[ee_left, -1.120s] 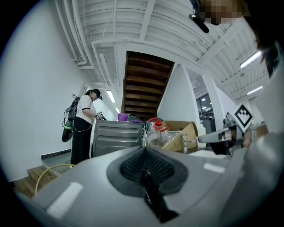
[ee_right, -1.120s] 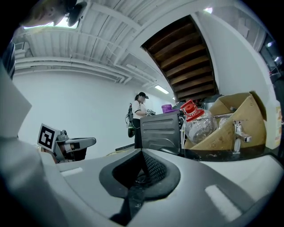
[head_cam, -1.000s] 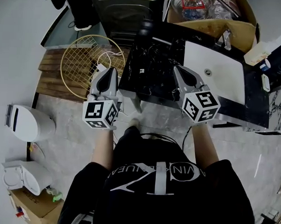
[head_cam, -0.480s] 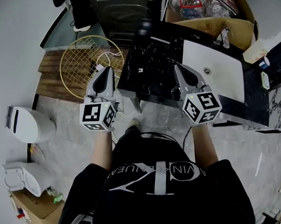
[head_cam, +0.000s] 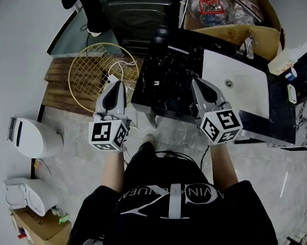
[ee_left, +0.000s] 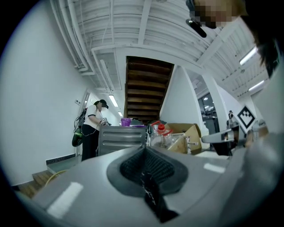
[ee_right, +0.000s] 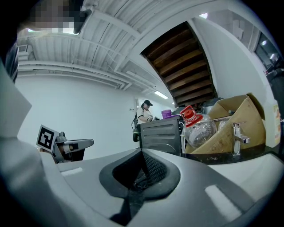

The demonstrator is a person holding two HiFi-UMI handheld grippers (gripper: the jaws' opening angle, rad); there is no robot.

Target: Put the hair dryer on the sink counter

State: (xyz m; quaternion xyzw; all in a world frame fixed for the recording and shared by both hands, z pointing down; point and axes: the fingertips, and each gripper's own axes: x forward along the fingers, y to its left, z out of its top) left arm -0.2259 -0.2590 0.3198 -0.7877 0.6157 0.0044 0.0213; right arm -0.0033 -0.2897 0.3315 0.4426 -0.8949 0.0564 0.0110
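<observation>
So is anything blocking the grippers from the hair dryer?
Nothing solid shows. What looks like the hair dryer already lies on the black counter, ahead of the right gripper; only loose cord lies between.

Sink counter (head_cam: 162,92) is black with white marbling, sink basin (head_cam: 237,80) plain white. Wire rack (head_cam: 92,73) is gold, wooden slats (head_cam: 56,87) brown, floor (head_cam: 75,159) grey marble-look tile. Clear jar (head_cam: 213,11) has a red lid, cardboard box (head_cam: 233,32) is tan, shirt (head_cam: 205,218) is black with white lettering.
</observation>
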